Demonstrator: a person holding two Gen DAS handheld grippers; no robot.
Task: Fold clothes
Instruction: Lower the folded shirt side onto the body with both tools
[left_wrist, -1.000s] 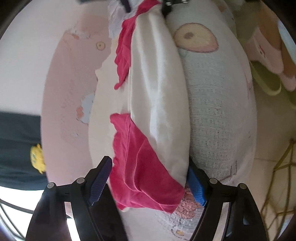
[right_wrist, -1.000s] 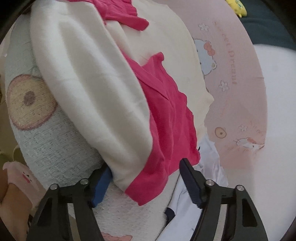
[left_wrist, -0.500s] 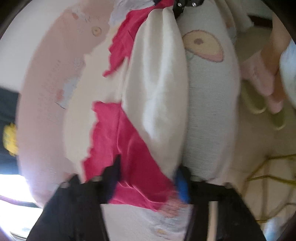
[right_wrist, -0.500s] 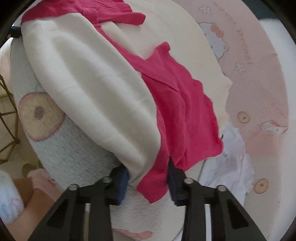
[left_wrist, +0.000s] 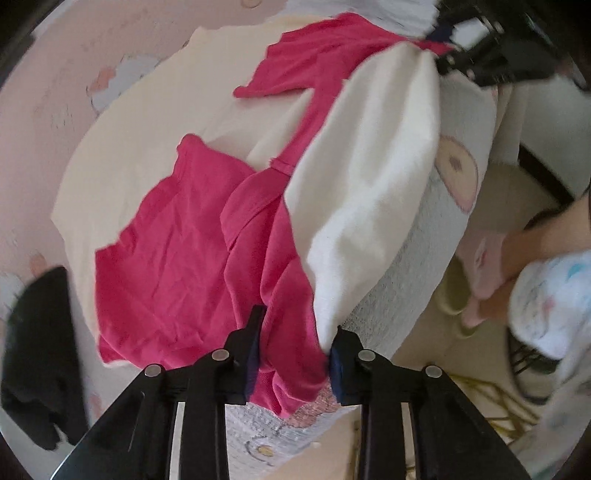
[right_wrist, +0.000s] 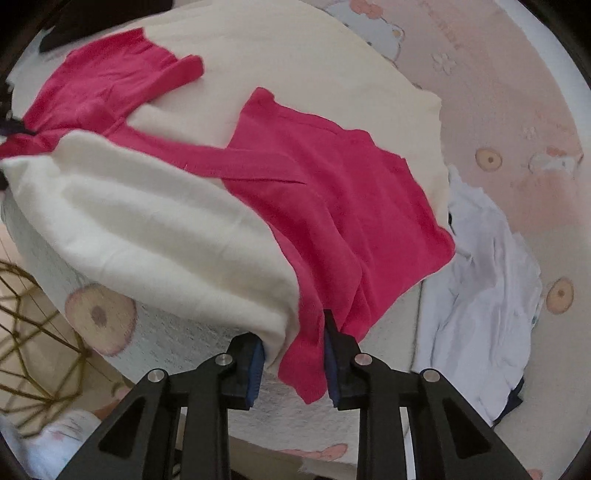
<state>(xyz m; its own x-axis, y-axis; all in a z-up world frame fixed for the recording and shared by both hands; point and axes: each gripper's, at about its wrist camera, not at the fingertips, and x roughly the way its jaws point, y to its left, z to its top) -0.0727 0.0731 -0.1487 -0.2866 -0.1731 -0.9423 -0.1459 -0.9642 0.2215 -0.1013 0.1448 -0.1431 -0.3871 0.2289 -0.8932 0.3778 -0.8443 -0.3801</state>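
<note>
Hem (left_wrist: 295, 373) lifted, both hand-held grippers (right_wrist: 293, 363) clamped

The right gripper (right_wrist: 293, 363) is clamping a bunched edge of the cream and pink garment (right_wrist: 325, 192), which is draping over the bed (right_wrist: 517, 122). A white garment (right_wrist: 484, 280) is lying crumpled just beside it.

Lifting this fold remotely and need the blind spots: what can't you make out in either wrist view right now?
- Garment underside, both views: hidden by its own cream fold.
- Left gripper grip depth, left view: pink fabric bunches over the pads.
- Right gripper in left view: blurred at the top edge.
- White clothes, right view: crumpled, type unclear.
- Dark cloth, left view: blurred, edge-cropped.
</note>
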